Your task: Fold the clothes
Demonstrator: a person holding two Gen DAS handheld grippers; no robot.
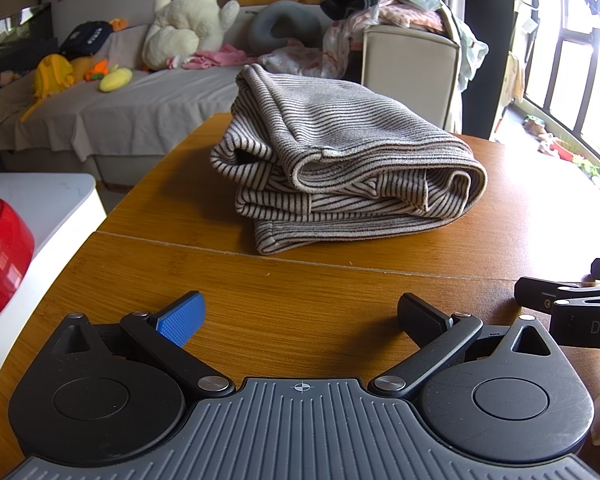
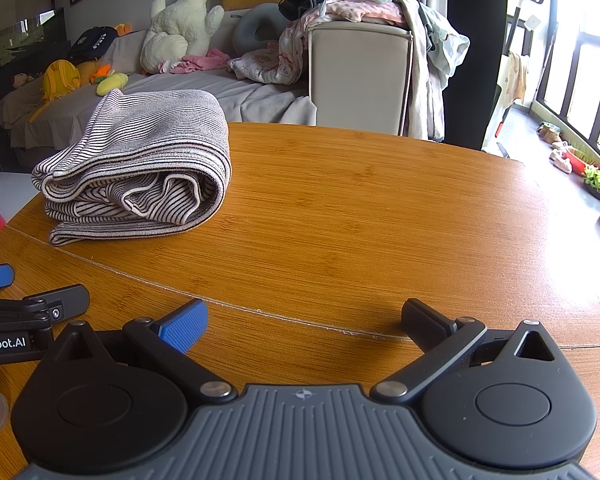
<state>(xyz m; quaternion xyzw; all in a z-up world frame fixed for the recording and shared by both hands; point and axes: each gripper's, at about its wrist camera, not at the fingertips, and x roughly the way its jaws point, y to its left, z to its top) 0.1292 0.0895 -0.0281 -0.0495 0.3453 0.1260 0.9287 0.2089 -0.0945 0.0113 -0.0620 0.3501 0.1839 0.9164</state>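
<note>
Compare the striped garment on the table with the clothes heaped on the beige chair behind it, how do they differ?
The striped garment is folded into one compact bundle; the clothes pile is loose and unfolded, draping over the beige chair. The striped garment is a single piece lying on the wooden table; the clothes pile mixes several pink, pale and dark pieces. Both are untouched by either gripper.
</note>
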